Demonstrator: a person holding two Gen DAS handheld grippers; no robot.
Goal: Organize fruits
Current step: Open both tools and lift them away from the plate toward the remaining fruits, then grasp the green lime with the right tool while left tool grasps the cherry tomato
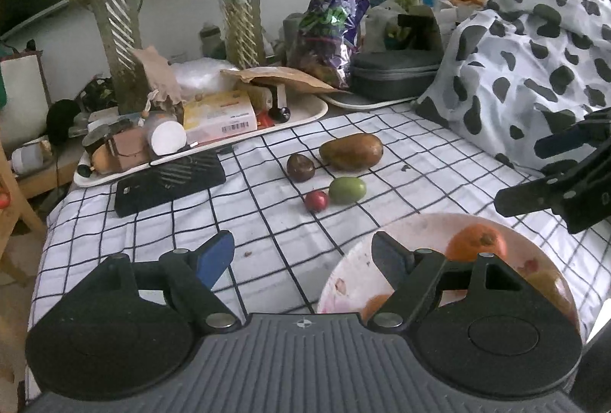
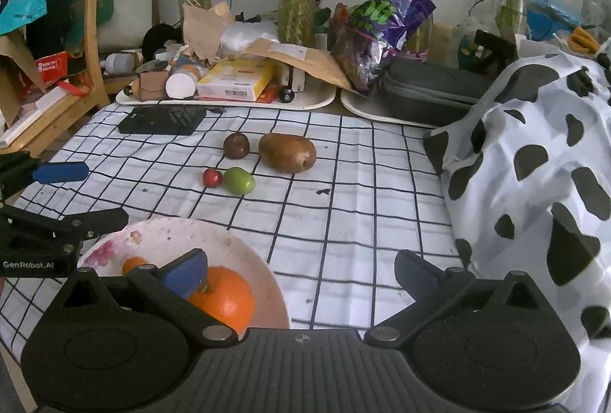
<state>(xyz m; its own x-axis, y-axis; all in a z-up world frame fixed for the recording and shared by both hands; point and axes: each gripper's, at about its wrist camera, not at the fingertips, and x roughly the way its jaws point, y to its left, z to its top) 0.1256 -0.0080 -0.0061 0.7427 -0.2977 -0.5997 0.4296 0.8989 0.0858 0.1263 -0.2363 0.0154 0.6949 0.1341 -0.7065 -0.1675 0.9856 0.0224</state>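
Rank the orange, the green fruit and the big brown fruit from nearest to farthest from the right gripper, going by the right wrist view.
1. orange: in the bowl, beside the right gripper, at its left finger.
2. green fruit: out on the checked cloth, mid-table.
3. big brown fruit: behind it, towards the trays.

My right gripper (image 2: 301,269) hangs over the checked cloth (image 2: 343,206) with its fingers (image 2: 185,273) spread wide and nothing between them. Under my left finger sits a flowered bowl (image 2: 160,233) holding an orange (image 2: 225,298). Farther off lie a red fruit (image 2: 212,178) just beside a green one (image 2: 238,180), a dark round fruit (image 2: 236,145) and a big brown one (image 2: 287,152). My left gripper (image 2: 57,195) pokes in from the left edge.
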